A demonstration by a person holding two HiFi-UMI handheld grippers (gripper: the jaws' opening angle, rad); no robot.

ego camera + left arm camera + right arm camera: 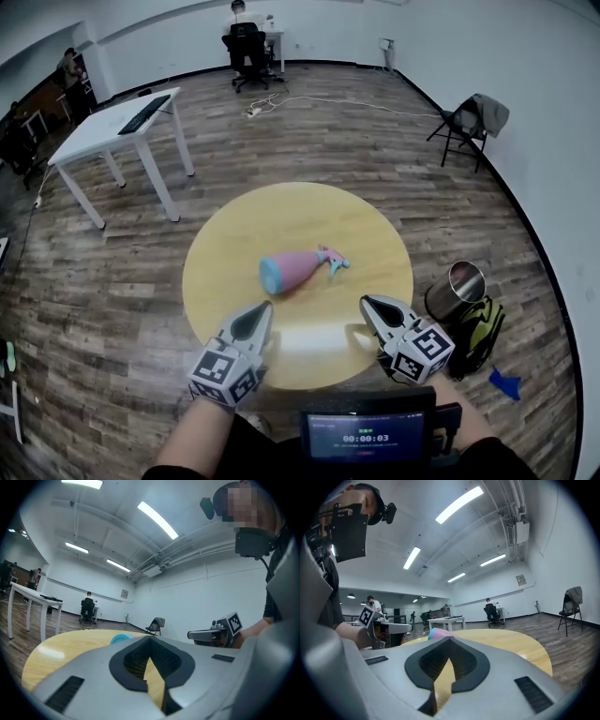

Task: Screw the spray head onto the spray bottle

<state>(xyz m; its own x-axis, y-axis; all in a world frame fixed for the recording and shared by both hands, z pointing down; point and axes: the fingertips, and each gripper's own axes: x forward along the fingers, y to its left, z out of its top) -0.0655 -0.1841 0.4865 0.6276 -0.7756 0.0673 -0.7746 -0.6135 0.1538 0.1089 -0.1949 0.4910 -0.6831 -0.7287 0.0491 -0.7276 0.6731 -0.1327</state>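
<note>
A pink bottle (292, 269) lies on its side on the round yellow table (281, 211), its blue base toward the left gripper's side. The teal spray head (337, 262) lies right at its neck, but I cannot tell whether they are joined. The left gripper (260, 311) and right gripper (368, 305) hover at the near edge, apart from the bottle. Each has its fingers pressed together on nothing.

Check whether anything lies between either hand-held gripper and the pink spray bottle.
Nothing visible does. Only bare round yellow wooden table separates the left hand-held gripper and right hand-held gripper from the pink plastic spray bottle lying on its side.
</note>
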